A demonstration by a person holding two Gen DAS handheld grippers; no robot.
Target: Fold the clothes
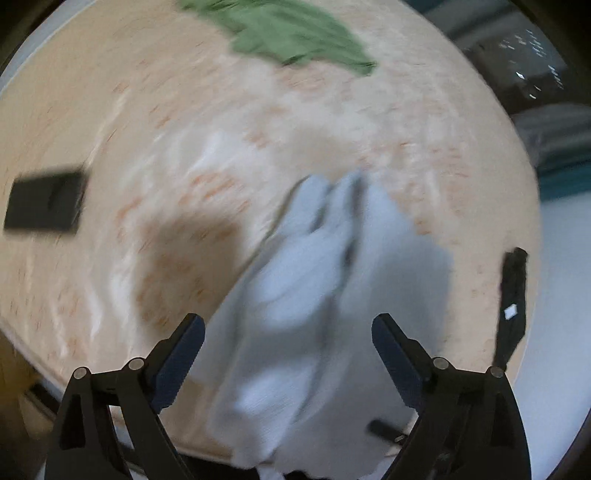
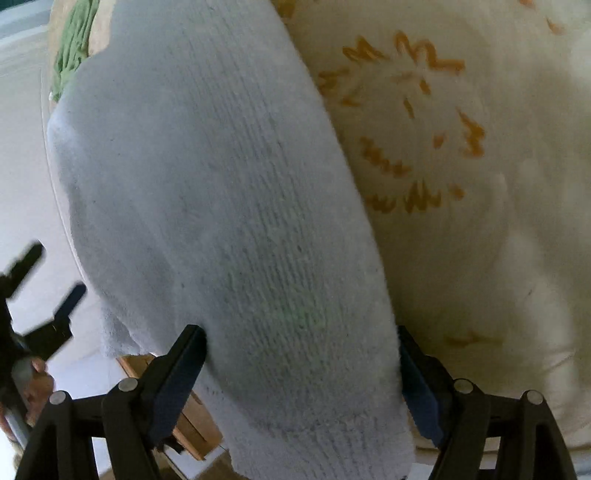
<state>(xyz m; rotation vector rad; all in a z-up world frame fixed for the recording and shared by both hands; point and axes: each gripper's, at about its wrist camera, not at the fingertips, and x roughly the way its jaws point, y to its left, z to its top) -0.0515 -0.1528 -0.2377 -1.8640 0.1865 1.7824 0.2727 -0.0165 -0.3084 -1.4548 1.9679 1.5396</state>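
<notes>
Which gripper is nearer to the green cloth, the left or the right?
Cannot tell. From the left gripper the green cloth lies far across the table; from the right gripper it peeks behind the white sock.

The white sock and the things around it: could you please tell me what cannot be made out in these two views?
- Left wrist view: motion blur smears the white sock; its folds are unreadable.
- Left wrist view: the dark flat object is too blurred to identify.
- Right wrist view: the sock fills the frame, hiding the table beneath; its lower end is cut off.
- Right wrist view: the green cloth is mostly hidden behind the sock.
</notes>
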